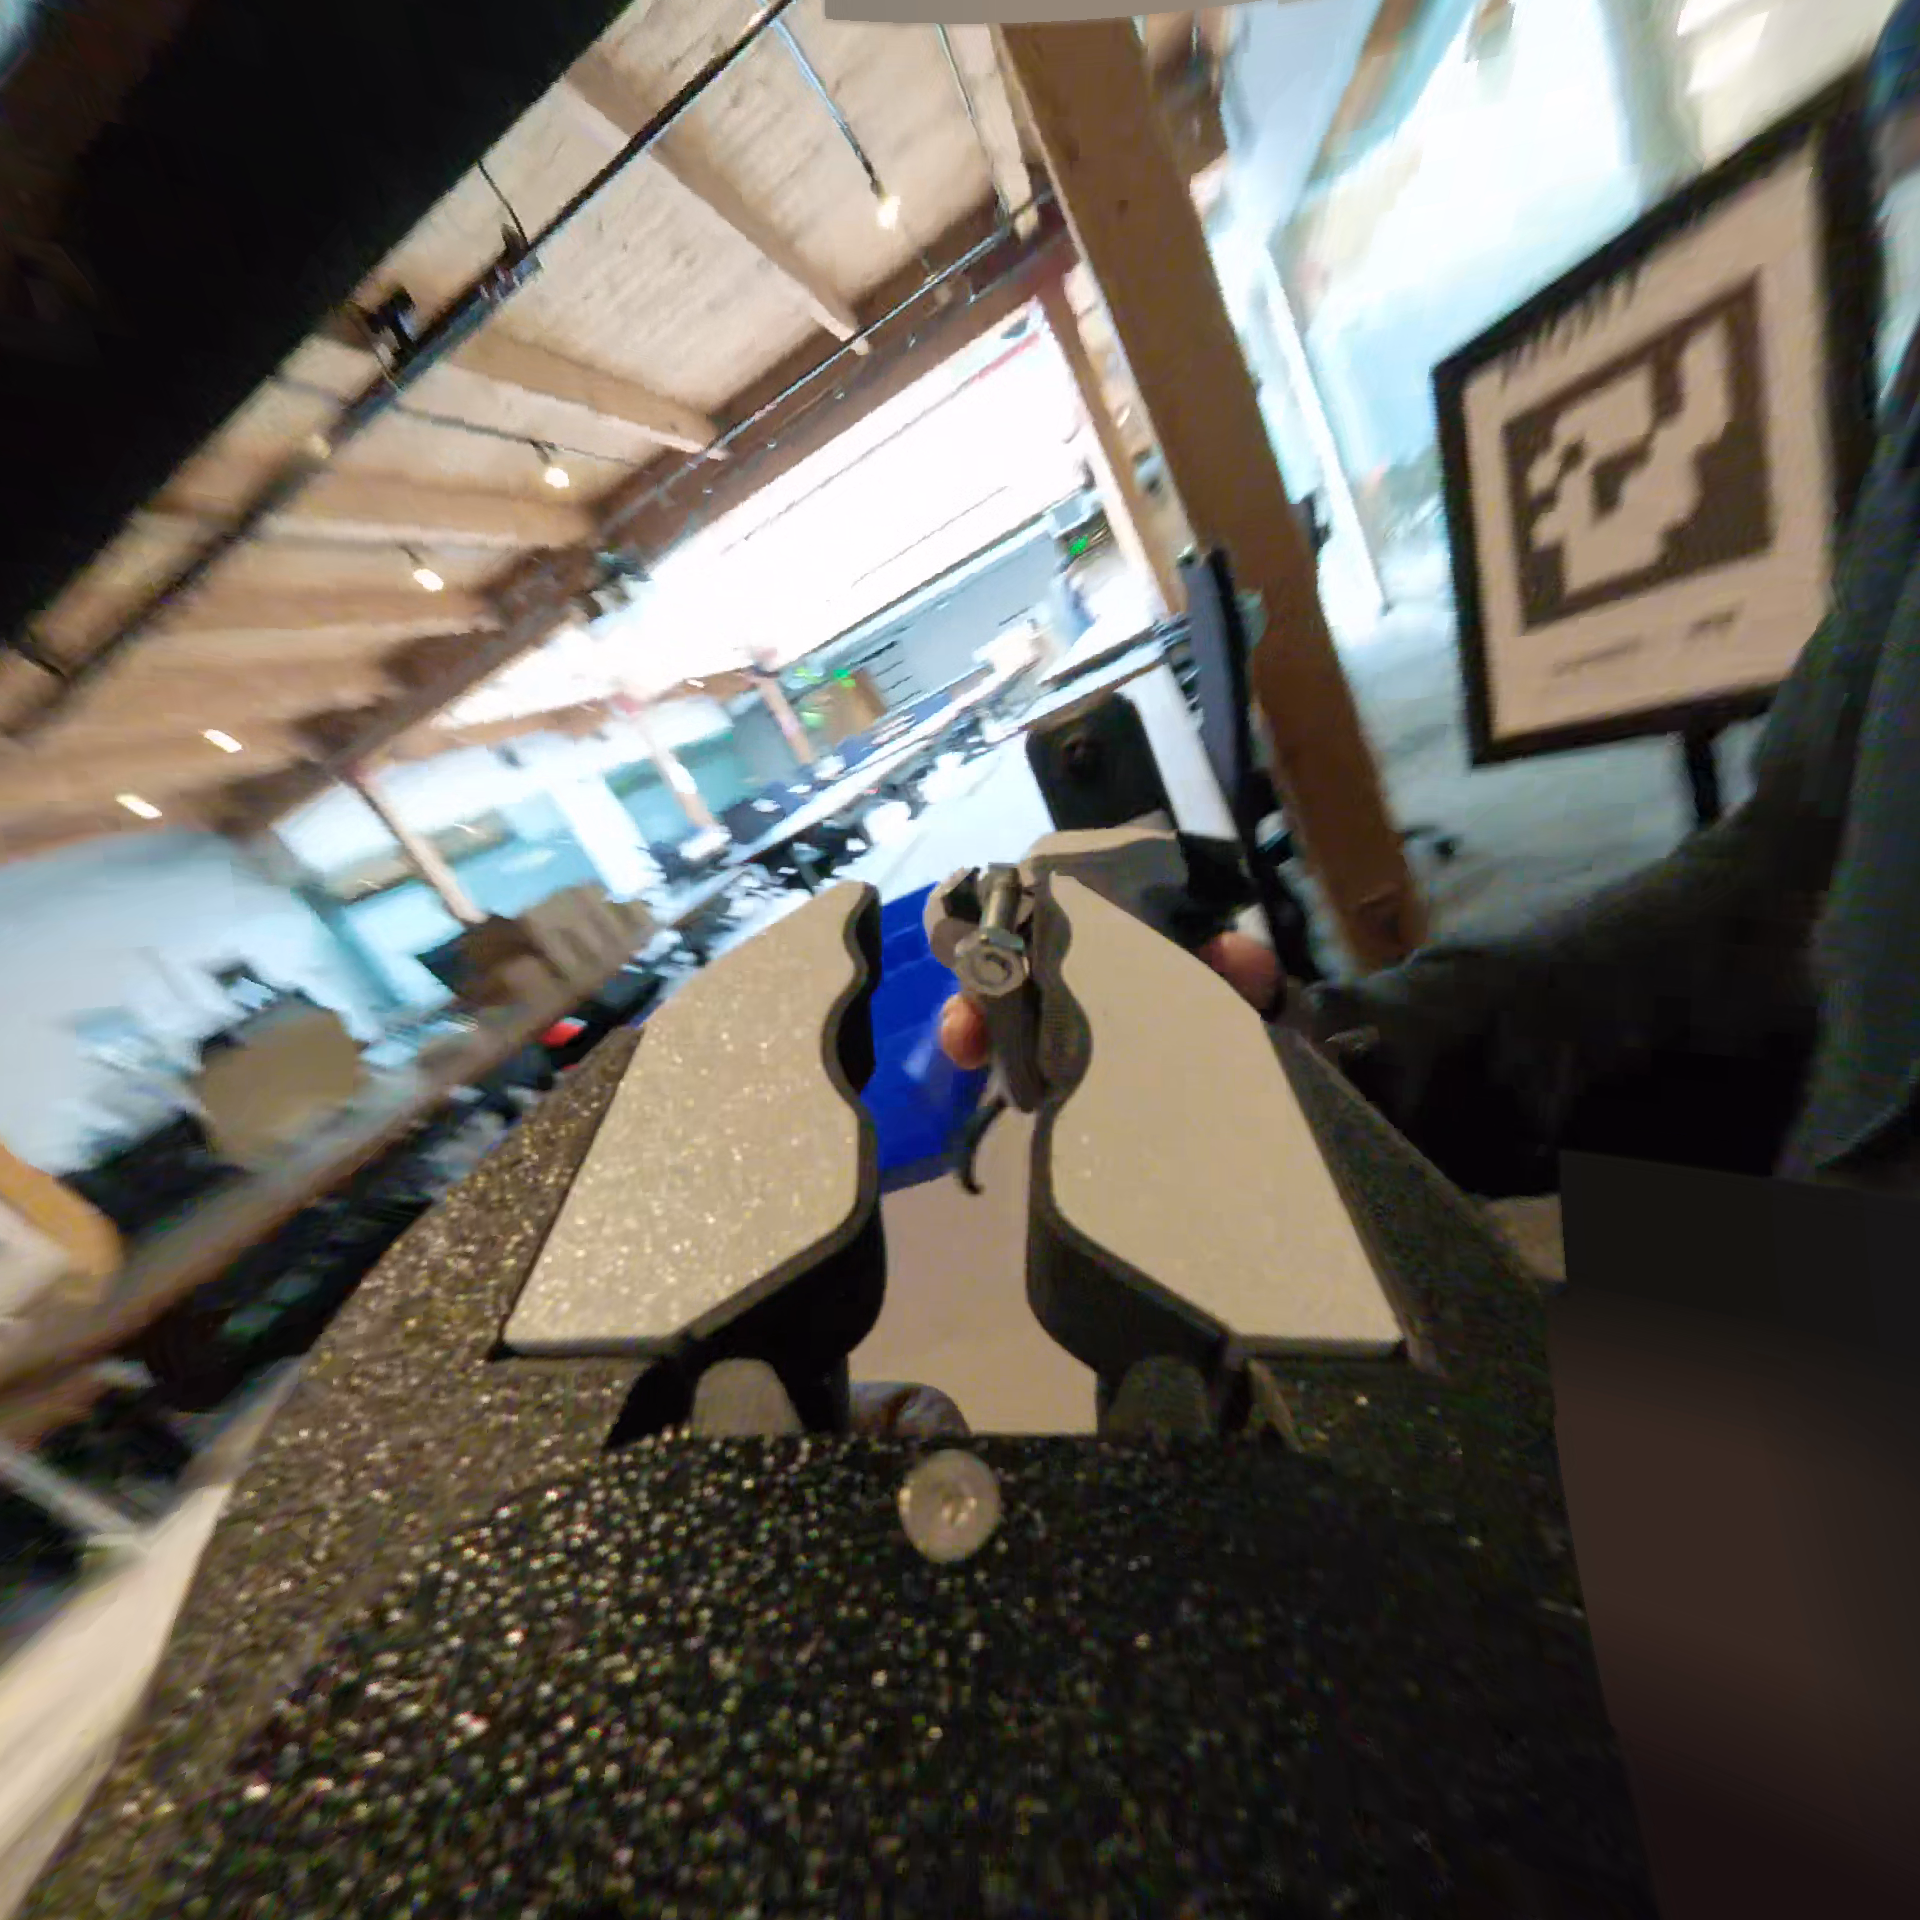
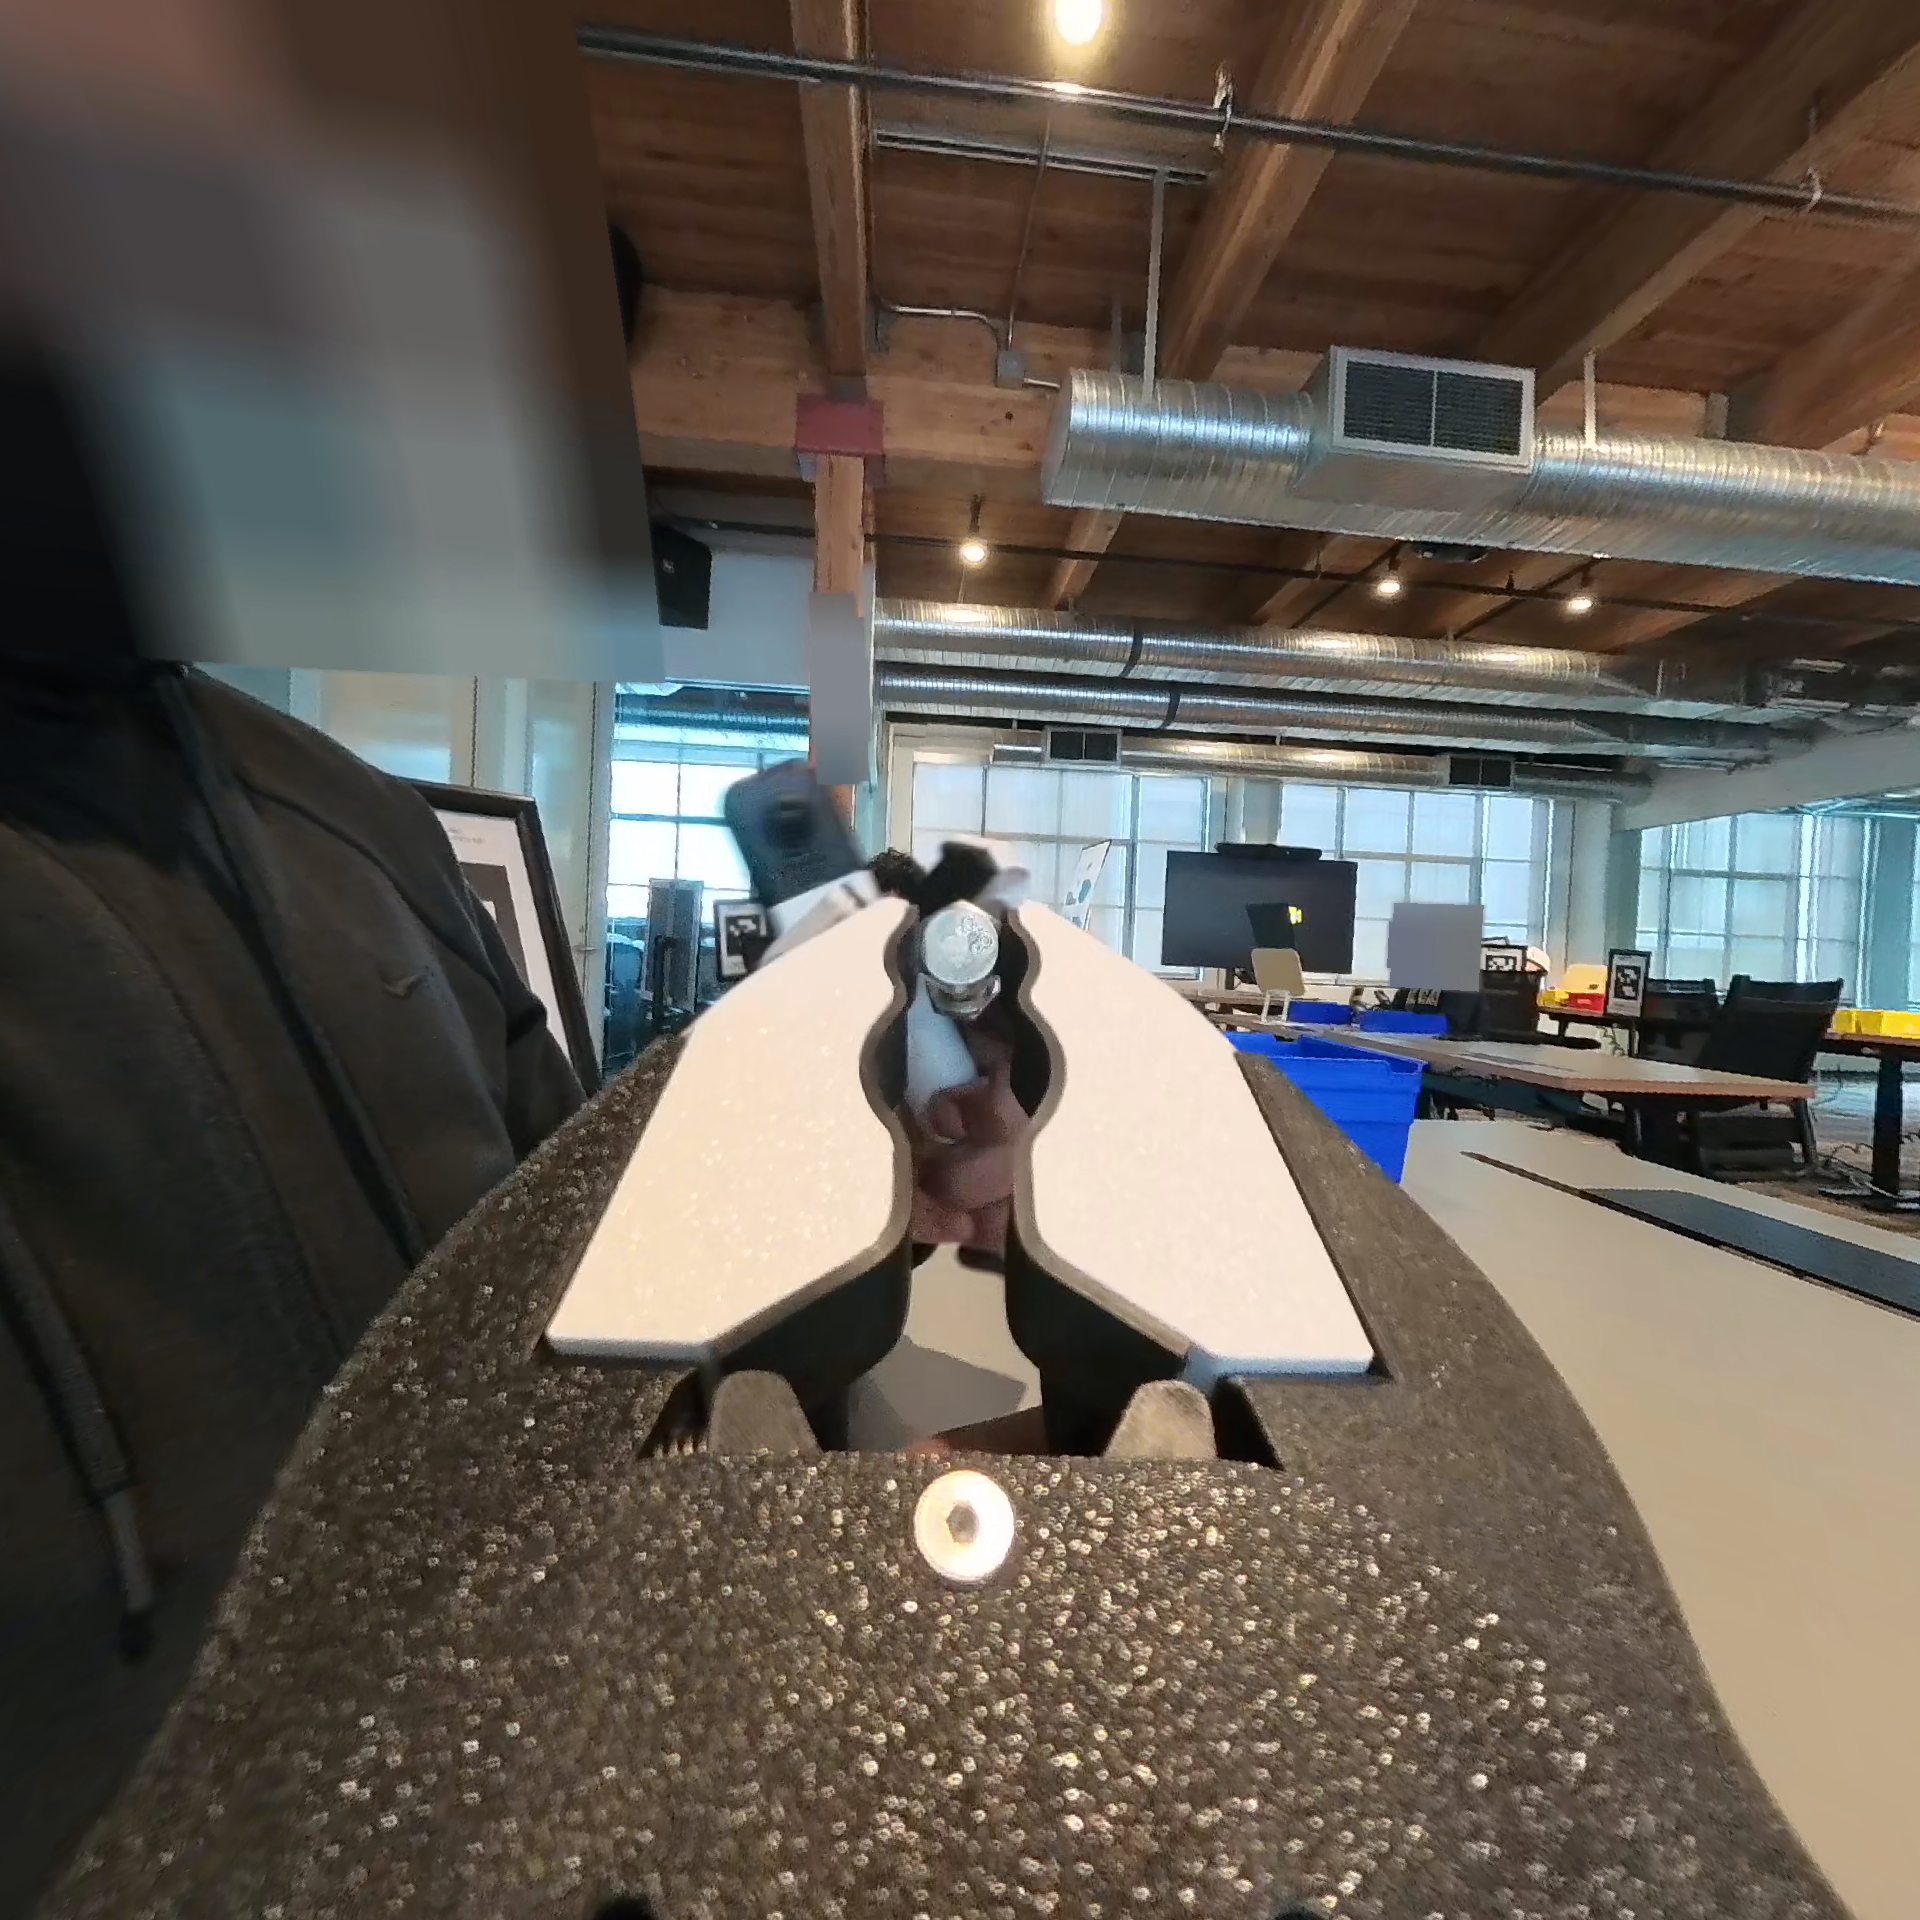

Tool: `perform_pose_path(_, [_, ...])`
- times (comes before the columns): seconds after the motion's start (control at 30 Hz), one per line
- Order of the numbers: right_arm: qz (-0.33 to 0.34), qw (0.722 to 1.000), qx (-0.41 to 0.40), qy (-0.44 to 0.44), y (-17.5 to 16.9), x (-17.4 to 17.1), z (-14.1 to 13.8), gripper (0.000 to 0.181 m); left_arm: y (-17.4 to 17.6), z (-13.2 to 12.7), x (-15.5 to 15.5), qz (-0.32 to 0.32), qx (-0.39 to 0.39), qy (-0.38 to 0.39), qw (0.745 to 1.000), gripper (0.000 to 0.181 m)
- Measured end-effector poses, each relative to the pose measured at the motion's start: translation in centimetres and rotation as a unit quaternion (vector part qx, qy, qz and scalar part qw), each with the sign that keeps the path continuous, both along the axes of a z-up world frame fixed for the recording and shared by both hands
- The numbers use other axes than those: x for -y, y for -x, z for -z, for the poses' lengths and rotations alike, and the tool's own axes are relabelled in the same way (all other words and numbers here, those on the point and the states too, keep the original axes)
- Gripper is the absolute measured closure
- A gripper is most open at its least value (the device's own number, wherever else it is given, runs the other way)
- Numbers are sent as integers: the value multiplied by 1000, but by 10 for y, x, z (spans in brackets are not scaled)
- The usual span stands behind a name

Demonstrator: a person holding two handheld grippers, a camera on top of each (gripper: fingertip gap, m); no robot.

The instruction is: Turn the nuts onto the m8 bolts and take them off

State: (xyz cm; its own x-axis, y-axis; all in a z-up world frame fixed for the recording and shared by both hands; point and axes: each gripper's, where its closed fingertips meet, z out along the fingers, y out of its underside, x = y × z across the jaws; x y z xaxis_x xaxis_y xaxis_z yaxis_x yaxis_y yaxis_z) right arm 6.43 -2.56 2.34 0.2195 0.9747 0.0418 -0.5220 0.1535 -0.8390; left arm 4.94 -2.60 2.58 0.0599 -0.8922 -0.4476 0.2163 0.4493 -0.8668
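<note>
In the right wrist view my right gripper (image 2: 961, 925) is shut on a silver M8 bolt (image 2: 961, 948), whose head faces the camera, with a nut (image 2: 975, 1000) just behind it. A white finger of the left gripper (image 2: 930, 1049) and a hand show beyond. In the left wrist view my left gripper (image 1: 956, 904) is open, its fingers on either side of the nut (image 1: 987, 968) and a gap showing on the left side. The bolt shaft (image 1: 1001, 902) runs back into the grey fingers of the right gripper (image 1: 1039, 997). Both are held up in the air.
A blue bin (image 2: 1340, 1081) stands at the far end of a grey table (image 2: 1662, 1351). A framed black-and-white marker board (image 1: 1642, 520) stands to the right, behind the person's dark sleeve (image 1: 1610, 987). Desks and chairs fill the room behind. Only a small space, under 4 cm, lies between the two pairs of fingers.
</note>
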Motion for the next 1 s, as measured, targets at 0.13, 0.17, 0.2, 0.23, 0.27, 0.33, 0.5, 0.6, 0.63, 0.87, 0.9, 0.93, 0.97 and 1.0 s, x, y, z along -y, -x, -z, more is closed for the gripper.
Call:
perform_pose_path(0.13, [-1,1000,1,1,0,0,0,166,-1,4,-3,66,-23,128,989,153])
perform_pose_path(0.17, [0,1000,3,1,0,0,1,167,-2,6,-2,76,-27,141,987,153])
perform_pose_path(0.2, [1,1000,4,1,1,-1,1,167,-4,8,-2,79,-30,150,985,153])
perform_pose_path(0.23, [1,1000,5,1,1,-1,1,166,-7,11,-3,75,-39,155,984,154])
perform_pose_path(0.27, [2,1000,7,1,2,-1,1,167,-10,17,-4,67,-55,154,984,154])
perform_pose_path(0.33, [2,1000,8,0,2,-1,2,166,-16,28,-3,49,-85,134,986,156])
perform_pose_path(0.5, [1,1000,3,1,0,0,1,166,-18,25,-8,-43,-59,-5,997,172])
perform_pose_path(0.6, [2,1000,6,0,1,0,1,167,-16,21,-15,-187,-40,-252,949,174])
perform_pose_path(0.63, [2,1000,8,-1,2,0,2,167,-15,20,-16,-227,-37,-321,918,174])
perform_pose_path(0.87, [3,1000,0,-1,-1,0,0,167,-11,18,-9,-111,-20,-146,983,155])
perform_pose_path(0.9, [4,1000,1,-1,-1,0,0,167,-10,16,-7,-72,-25,-84,994,154])
perform_pose_path(0.93, [5,1000,3,-2,0,0,1,167,-8,13,-7,-40,-23,-24,999,156])
perform_pose_path(0.97, [6,1000,5,-3,0,0,1,167,-7,11,-9,-13,-23,34,999,157])
perform_pose_path(1.0, [8,1000,8,-3,1,-1,2,166,-6,10,-10,12,-30,88,996,157])
